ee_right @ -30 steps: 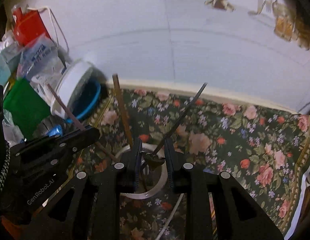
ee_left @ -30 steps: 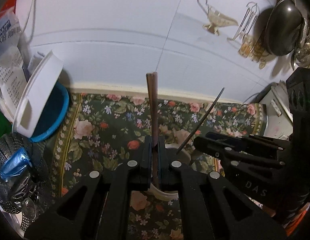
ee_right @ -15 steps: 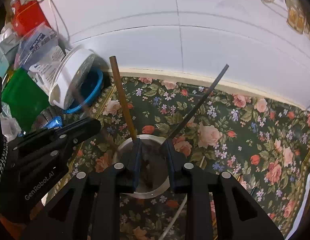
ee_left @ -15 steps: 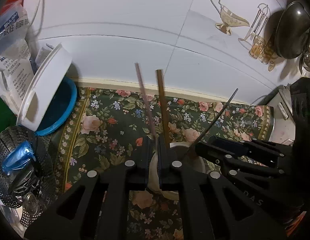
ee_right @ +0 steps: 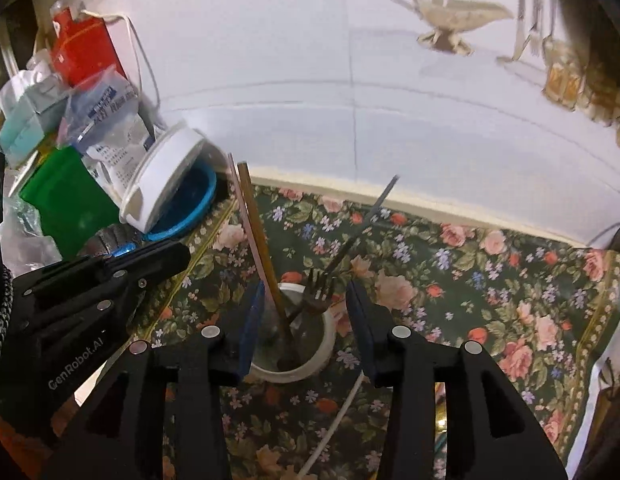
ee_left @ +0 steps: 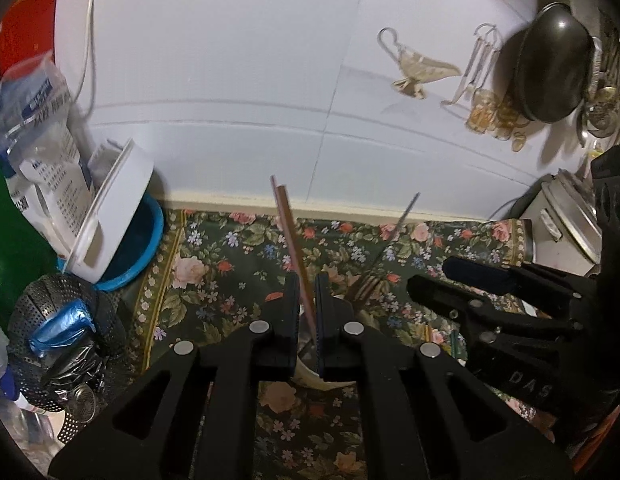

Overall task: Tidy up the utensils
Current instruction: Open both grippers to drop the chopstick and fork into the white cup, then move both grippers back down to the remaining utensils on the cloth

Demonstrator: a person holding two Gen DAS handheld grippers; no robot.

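My left tool [ee_left: 307, 312] has its fingers nearly together. In the left wrist view a brown chopstick [ee_left: 293, 240] runs up through the narrow gap between them, w/ a paler pink stick [ee_left: 278, 204] right beside it. I can't tell if the pads actually press on either one. Both sticks have their long axis close to upright, tops leaning slightly left toward the white tiled wall [ee_left: 249, 80], lower ends down in the white cup [ee_right: 310, 368].

My right tool [ee_right: 305, 312] has its jaws apart and opening. They sit either side of the cup, w/ the cup rim between the blue pads; the pads touch nothing I can see. From the right wrist view the same two sticks stand in the cup, just inside my left-hand pad, leaning up and to the left. A dark fork [ee_right: 352, 240] also stands in the cup, tines down at the rim, thin handle pointing up and to the right toward the wall. It's nearer the right-hand pad but apart from it.

The cup rests on the desk, which is covered w/ a dark floral cloth [ee_right: 490, 280]. To the left, near the wall, a white tub [ee_right: 165, 180] tips against a blue bowl [ee_right: 189, 208]. My left tool shows in the right view at lower left, just beside the cup.
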